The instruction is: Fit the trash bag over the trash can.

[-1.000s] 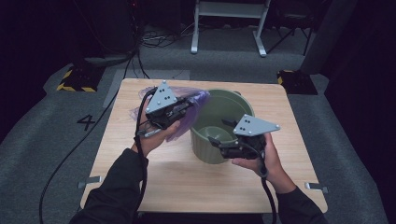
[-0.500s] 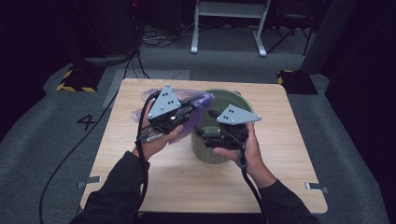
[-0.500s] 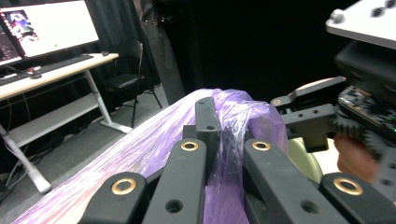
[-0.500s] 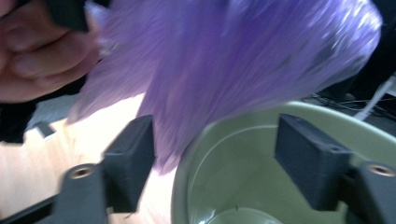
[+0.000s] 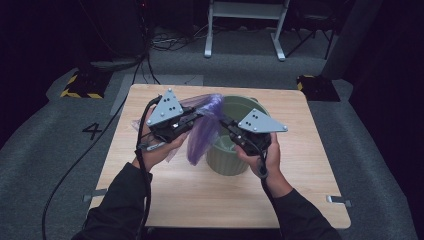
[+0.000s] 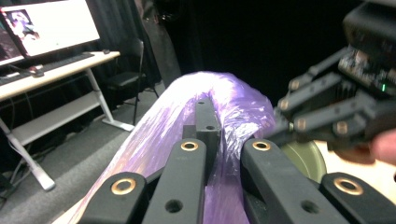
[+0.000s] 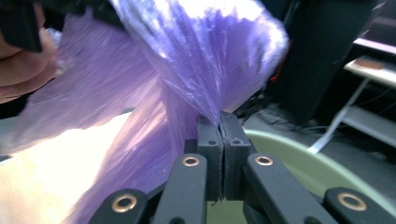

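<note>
My right gripper [image 5: 226, 123] has just been closing, and now its jaws are pressed together on a fold of the purple plastic bag [image 5: 202, 131] — in the right gripper view the two black pads [image 7: 209, 140] meet with the thin film pinched between them. My left gripper [image 5: 196, 116] is clamped on the bag too; in the left gripper view the film bunches over and around its jaws, and one pad [image 6: 207, 122] stands clear against the plastic.

From the high view I see the bag strung between the two grippers above the wooden table [image 5: 310, 165], at the left rim of the green bucket [image 5: 231, 159]. Its top edge is gathered where the tips nearly meet, and the rest hangs down in a loose, crumpled drape along the bucket's outer left side. The film is see-through and shiny, creased in long streaks. A further part of the plastic lies flat on the table under my left hand [image 5: 159, 150]. The bucket stands upright, near the middle of the table.
</note>
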Demonstrator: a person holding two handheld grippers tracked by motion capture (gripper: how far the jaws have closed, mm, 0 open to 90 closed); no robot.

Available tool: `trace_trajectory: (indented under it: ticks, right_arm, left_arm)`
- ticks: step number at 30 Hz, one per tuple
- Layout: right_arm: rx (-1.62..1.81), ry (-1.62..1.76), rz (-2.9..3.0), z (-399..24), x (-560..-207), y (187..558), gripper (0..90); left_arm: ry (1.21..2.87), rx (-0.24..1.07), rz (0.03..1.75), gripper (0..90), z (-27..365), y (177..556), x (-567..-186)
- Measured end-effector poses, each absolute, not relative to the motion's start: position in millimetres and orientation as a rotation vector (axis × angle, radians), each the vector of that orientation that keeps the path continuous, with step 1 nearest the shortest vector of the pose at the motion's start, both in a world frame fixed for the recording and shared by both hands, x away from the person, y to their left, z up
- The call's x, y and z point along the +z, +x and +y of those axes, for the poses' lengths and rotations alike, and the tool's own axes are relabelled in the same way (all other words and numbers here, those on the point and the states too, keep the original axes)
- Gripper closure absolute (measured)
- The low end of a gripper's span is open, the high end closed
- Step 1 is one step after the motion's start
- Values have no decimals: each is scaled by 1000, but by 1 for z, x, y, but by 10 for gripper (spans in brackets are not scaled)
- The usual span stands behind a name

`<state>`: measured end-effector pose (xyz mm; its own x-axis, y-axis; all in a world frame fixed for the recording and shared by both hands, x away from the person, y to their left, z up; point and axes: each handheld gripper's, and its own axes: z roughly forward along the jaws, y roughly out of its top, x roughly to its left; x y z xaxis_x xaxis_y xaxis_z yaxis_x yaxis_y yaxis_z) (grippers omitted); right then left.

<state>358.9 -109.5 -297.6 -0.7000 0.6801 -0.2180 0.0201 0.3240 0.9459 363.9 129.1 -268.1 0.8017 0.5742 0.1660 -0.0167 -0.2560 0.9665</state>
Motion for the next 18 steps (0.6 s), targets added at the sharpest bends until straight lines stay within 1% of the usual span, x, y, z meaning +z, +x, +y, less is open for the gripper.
trace_trajectory:
  ticks: [10, 17, 18]
  right_arm:
    - [1389, 622, 1881, -126, -276, 368, 899]
    - [1331, 593, 1832, -141, -264, 370, 876]
    - [1293, 576, 1828, -144, -265, 369, 842]
  left_arm:
    - [1794, 594, 430, 885, 127, 367, -271]
    - [1855, 580, 417, 885, 113, 371, -279]
    - [1867, 586, 413, 885, 111, 371, -279]
